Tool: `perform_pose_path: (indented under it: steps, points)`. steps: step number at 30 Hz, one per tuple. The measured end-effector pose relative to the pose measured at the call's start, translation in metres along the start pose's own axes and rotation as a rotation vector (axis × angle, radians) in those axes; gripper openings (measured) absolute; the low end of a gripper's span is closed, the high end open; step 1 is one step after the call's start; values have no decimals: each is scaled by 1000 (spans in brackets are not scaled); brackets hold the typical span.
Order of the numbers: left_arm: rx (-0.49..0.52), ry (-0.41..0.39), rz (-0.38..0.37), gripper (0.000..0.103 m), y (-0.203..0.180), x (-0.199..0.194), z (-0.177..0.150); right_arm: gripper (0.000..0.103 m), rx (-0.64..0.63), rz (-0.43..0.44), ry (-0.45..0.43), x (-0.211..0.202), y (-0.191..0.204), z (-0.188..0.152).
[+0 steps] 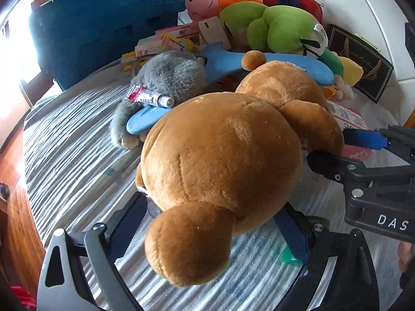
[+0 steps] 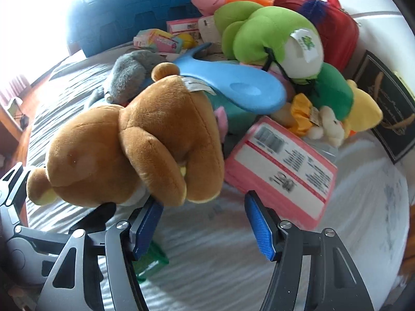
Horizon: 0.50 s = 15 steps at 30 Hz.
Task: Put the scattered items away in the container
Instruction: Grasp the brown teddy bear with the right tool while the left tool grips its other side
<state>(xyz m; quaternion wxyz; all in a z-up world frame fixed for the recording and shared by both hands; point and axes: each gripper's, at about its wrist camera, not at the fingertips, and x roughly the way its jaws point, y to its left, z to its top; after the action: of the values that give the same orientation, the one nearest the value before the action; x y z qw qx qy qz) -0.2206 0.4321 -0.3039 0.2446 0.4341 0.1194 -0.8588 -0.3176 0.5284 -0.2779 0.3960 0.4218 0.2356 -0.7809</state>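
The brown plush bear (image 1: 223, 155) lies on the striped bed (image 1: 77, 134), at the near side of a heap of toys and boxes, with the dark blue container (image 1: 109, 23) standing at the bed's far edge behind the heap. The left gripper (image 1: 215, 230) has its blue pads spread on either side of the bear's head, close against the plush; whether they are pressing in I cannot tell. The right gripper (image 2: 205, 223) is spread wide and holds nothing, its left pad just under the bear's arm and its right pad near the pink packet (image 2: 282, 165).

The bear looks light, soft and squashy, so it should give under the pads without harm but may sag or swing from a single hold. I judge the head or the thick body to be the safest grip; an ear or limb would likely slip out. A blue foam paddle (image 2: 233, 88) rests across its far side and a small tube (image 1: 150, 97) lies on the grey plush (image 1: 168, 75) beside it, so both may shift when the bear lifts.

Readable writing is scarce: "DAS" shows in white on the right gripper's body in the left wrist view. The pink packet carries a barcode and blurred print; the green plush (image 2: 269, 39) has a white tag with a green emblem.
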Motion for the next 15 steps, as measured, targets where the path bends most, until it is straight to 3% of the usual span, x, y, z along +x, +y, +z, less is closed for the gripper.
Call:
perform_pose_path:
  steps: [6, 7, 9, 15]
  points:
    - [-26, -10, -12, 98, 17, 3, 17, 63, -19, 42, -38, 15, -1, 26]
    - [-20, -4, -14, 98, 16, 6, 18, 61, -19, 47, -34, 18, 0, 30]
    - [-5, -4, -3, 98, 12, 12, 19, 41, -7, 76, -9, 28, 3, 36]
    - [24, -48, 24, 85, 7, 4, 19, 32, 19, 78, -24, 26, 5, 34]
